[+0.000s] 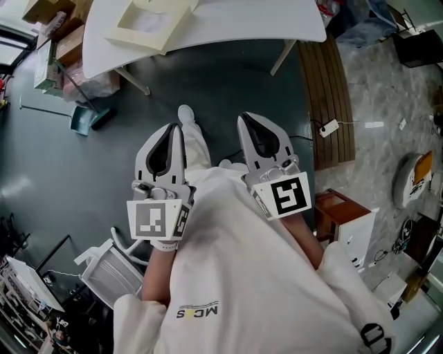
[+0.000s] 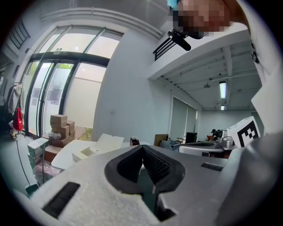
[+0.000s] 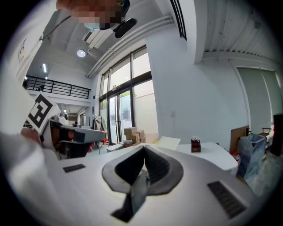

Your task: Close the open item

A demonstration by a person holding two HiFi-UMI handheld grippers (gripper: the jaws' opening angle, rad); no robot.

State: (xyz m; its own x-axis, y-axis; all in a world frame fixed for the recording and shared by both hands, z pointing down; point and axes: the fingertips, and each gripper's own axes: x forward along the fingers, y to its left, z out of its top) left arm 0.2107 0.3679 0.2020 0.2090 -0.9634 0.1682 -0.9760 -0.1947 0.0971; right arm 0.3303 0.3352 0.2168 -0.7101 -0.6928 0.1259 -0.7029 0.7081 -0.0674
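The person stands on the dark floor [image 1: 76,187] and holds the 2 tongs side by side before the body, both pointing almost level toward the white desk [image 1: 235,21]. The left tongs [image 1: 176,128] are closed, the ribbed pads meet at the tip, and nothing is between them. The right tongs [image 1: 243,119] are closed completely too and carry nothing.

The open item is, as I judge, the flat cream box [image 1: 147,24] on the desk. It lies ahead of the tongs and a little to the left, well apart from both. In the left gripper view its lid [image 2: 110,140] stands up behind the shallow tray, on the side away from the person. The hinge seems to run across the direction of approach, but I cannot tell this for sure.

The left tongs are nearer to the box. The right tongs point more toward the bare part of the desk, where a small brown thing [image 3: 195,145] stands. The closing has not begun. The coming move probably calls for stepping up to the desk, then bringing the lid toward the person and down onto the tray.
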